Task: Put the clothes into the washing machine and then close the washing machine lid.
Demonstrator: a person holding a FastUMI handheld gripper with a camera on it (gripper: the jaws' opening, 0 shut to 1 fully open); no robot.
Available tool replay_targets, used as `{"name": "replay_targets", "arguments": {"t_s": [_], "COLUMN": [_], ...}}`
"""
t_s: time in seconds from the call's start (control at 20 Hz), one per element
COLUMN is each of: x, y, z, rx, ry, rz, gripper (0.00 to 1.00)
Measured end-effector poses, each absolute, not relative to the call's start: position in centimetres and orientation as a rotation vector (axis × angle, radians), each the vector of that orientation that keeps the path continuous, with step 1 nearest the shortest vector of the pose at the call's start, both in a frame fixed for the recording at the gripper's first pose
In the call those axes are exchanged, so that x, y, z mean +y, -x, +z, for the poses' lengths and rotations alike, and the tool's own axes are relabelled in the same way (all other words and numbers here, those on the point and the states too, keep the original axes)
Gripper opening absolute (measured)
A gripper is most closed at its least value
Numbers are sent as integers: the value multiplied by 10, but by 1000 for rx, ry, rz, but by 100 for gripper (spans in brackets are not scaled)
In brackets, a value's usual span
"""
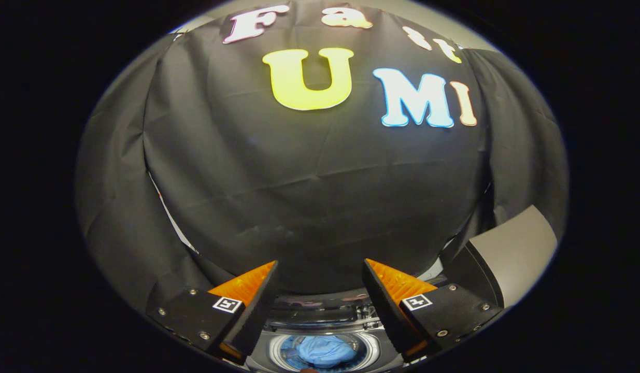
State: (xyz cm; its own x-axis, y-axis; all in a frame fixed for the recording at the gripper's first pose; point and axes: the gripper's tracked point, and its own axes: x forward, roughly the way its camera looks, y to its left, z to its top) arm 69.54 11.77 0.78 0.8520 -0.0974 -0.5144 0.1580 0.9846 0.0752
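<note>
Here the tool (pixel 320 269) hangs above the washing machine (pixel 320 316) with its two fingers (pixel 257 305) spread well apart and nothing between them, so it is released and grasping nothing. Through the gap between the fingers, low down, the open top of the machine shows: a round drum (pixel 278 352) with a pale metal rim, and inside it a bundle of blue clothes (pixel 322 351) lying crumpled near the middle of the drum. The clothes are already in the machine and sit well below the fingertips, not touching them. Just beyond the drum, between the two fingers, runs the glossy dark back edge of the machine's opening, with some fittings that are too small and shadowed to make out. Off to the right of the right finger, the washing machine lid (pixel 511 248) stands raised, a grey panel with a dark curved border tilted up and away from the opening, so the machine is not yet closed. Beyond the fingers hangs the booth's black cloth wall (pixel 309 197), creased and draped, with a lighter strip showing at a seam to the left.
</note>
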Motion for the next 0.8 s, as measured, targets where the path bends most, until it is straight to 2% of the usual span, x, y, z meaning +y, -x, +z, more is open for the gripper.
{"name": "replay_targets", "arguments": {"t_s": [0.2,0.45,0.65,0.8], "x": [127,136,138,137], "y": [-714,-710,-710,-711], "z": [-14,-45,-46,-40], "rx": [601,709,670,573], "ry": [-194,-102,-79,-69], "rz": [-91,-69,-73,-70], "gripper": [96,96,97,97]}}
